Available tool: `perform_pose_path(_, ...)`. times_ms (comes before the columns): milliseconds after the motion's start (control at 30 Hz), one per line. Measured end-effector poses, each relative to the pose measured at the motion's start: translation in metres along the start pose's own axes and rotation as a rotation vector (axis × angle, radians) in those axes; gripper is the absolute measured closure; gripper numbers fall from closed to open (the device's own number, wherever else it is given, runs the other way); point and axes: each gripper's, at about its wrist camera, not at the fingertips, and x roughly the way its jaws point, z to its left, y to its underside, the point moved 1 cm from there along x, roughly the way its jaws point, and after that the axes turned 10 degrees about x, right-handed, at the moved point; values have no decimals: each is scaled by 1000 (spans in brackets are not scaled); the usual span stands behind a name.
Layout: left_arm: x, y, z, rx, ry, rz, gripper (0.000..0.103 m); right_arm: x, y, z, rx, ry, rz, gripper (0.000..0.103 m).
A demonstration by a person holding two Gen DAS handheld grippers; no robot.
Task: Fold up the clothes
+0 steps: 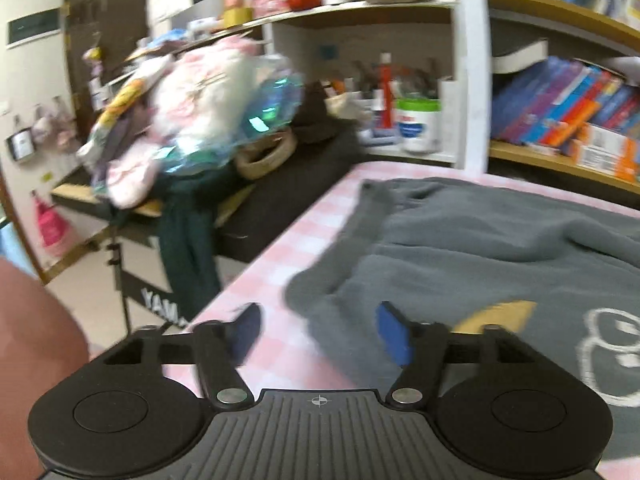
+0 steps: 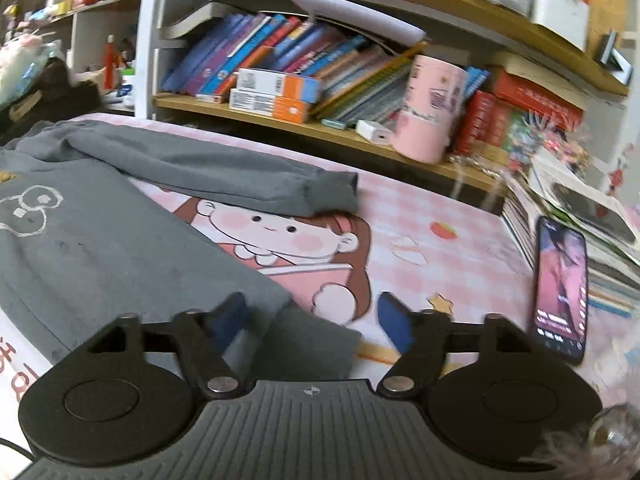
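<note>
A grey sweatshirt with a white outline print lies spread on the pink checked table cover. In the left wrist view my left gripper is open and empty, just above the sweatshirt's left cuff and sleeve. In the right wrist view the sweatshirt lies at left, one sleeve stretched to the right across the cover. My right gripper is open and empty over the garment's lower right corner.
A phone with a lit screen leans on a stack of books at the right. A pink cup and shelves of books stand behind the table. A cluttered black keyboard stand lies past the table's left edge.
</note>
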Motion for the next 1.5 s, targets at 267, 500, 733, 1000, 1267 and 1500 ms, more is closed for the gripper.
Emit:
perform_pose_path(267,22,11,0,-97,126,22,82,4,20,-5,26,-2,83,36)
perform_pose_path(500,3,27,24,-185,232,17,96,-17,29,-19,55,-86,145,52)
perform_pose_path(733,-16,57,56,-246,223,31,94,-40,44,-8,49,-164,161,49)
perform_pose_path(1000,-12,52,47,-222,223,30,92,-19,32,-10,55,-94,127,47)
perform_pose_path(1267,-30,50,45,-179,193,-5,83,-28,34,-13,25,-86,120,27)
perform_pose_path(1500,-74,29,24,-15,189,-145,38,-43,24,-11,7,-85,61,23)
